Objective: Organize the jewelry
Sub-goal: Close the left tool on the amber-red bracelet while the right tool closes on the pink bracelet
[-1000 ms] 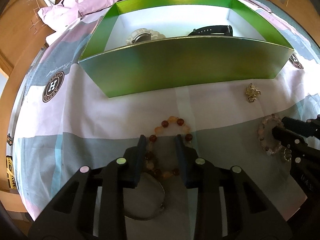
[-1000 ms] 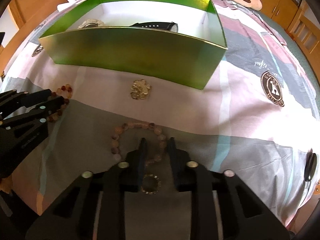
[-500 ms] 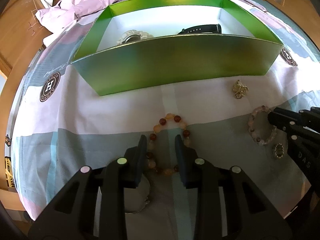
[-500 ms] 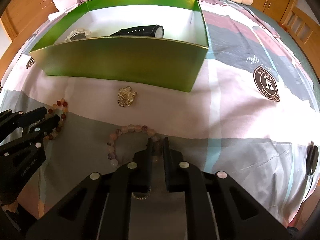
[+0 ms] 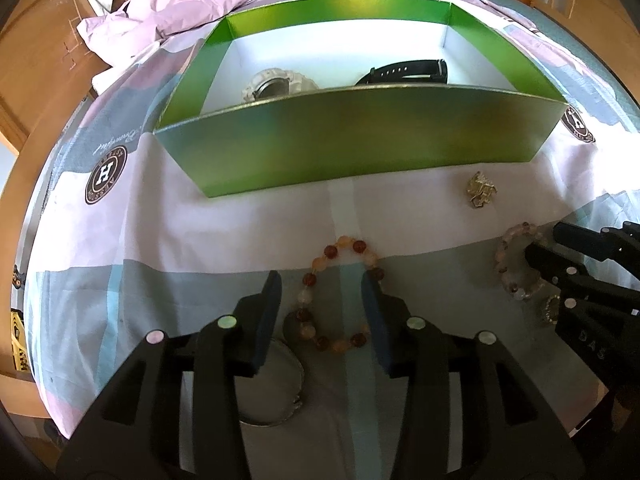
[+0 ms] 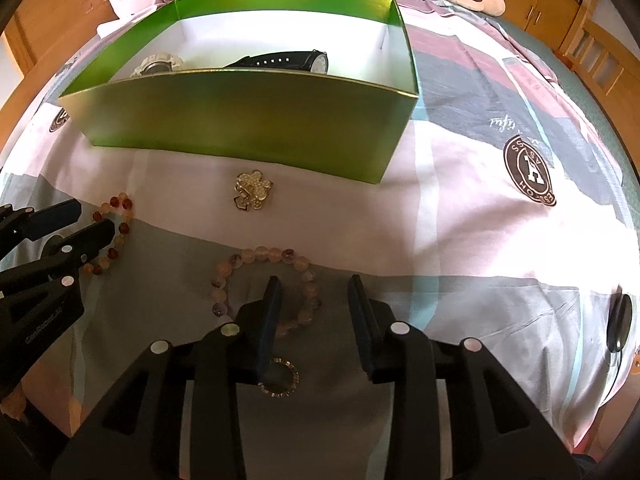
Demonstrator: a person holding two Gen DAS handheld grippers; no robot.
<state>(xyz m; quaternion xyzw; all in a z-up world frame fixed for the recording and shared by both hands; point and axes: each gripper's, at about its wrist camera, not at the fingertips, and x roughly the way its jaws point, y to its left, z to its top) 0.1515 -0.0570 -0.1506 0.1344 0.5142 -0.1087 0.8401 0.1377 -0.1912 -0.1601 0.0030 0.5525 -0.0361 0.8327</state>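
Note:
A green box (image 5: 360,148) stands on the bed with a white watch (image 5: 276,84) and a black watch (image 5: 404,72) inside. My left gripper (image 5: 322,290) is open, its fingers on either side of an amber bead bracelet (image 5: 340,292) that lies on the sheet. My right gripper (image 6: 314,294) is open just above a pale bead bracelet (image 6: 264,276), its left finger over the loop. A sparkly ring (image 6: 280,376) lies under it. A gold brooch (image 6: 252,192) lies near the box.
A silver bangle (image 5: 276,384) lies under my left gripper. The box (image 6: 248,128) fills the middle of the patterned sheet (image 6: 480,220). A crumpled pink cloth (image 5: 180,8) lies behind it. Wooden furniture rings the bed.
Both grippers have opened wide from nearly shut. Both have drawn back slightly; the bracelets still lie on the sheet.

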